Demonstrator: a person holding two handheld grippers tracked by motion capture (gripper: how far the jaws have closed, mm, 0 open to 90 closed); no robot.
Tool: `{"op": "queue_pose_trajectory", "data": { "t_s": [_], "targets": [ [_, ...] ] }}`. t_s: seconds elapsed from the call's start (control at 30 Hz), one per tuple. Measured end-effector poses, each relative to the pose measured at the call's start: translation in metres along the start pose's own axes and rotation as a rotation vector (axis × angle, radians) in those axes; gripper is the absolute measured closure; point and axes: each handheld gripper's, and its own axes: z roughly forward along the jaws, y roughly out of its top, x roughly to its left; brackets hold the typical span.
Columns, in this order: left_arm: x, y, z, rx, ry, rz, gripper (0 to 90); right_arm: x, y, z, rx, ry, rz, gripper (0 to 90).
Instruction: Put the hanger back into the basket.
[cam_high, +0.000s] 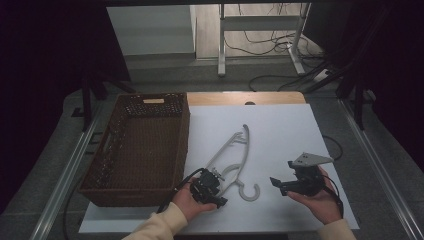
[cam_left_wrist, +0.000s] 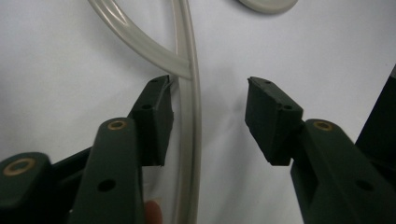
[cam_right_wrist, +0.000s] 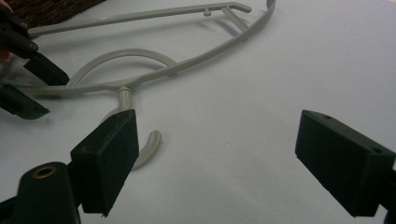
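Count: I see 1 hanger (cam_high: 231, 156), pale grey plastic, 1 wicker basket (cam_high: 131, 145), 2 tongs, 1 white bench sheet (cam_high: 285, 130). Hanger lies flat on the bench, mid-sheet, just right of the basket's right wall; hook end (cam_high: 248, 191) points toward me, long arm runs up and away toward the far side.

Left tongs (cam_high: 218, 189) sit at the hanger's near end, jaws apart. In the left gripper view (cam_left_wrist: 208, 100) one thin bar of the hanger (cam_left_wrist: 190, 140) runs between the jaws, close against the left pad, not clamped. Right tongs (cam_high: 275, 182) are held in my right hand, jaws wide apart, nothing between them, pointing left at the hook from well apart. In the right gripper view (cam_right_wrist: 215, 140) the hook (cam_right_wrist: 144, 149) curls just beyond the left jaw, w/ the hanger (cam_right_wrist: 187, 65) stretching off behind it.

Edges & room: basket hugs the sheet's left side, its rim almost touching the hanger's upper arm. Open sheet to the right of the hanger and beyond it, up to the far wooden edge (cam_high: 245, 98). Near edge of the bench is close under both hands.
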Motion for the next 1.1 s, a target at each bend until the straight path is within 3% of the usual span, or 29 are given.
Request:
{"op": "queue_pose_trajectory", "data": {
  "t_s": [0.47,0.73,1.1],
  "targets": [
    [-0.0004,0.0029,0.0027,-0.008,0.075,-0.003,74.9,-0.0002,0.0003,0.0012,0.008,-0.003,0.003,13.8],
    [0.0027,0.0039,0.0024,-0.003,0.064,-0.021,80.0,-0.0008,0.0,0.001,0.01,-0.006,0.007,13.8],
    [0.0013,0.0055,0.0022,0.004,0.071,-0.016,80.7,-0.0016,0.0001,0.0004,0.007,-0.01,0.011,13.9]
  ]
}}
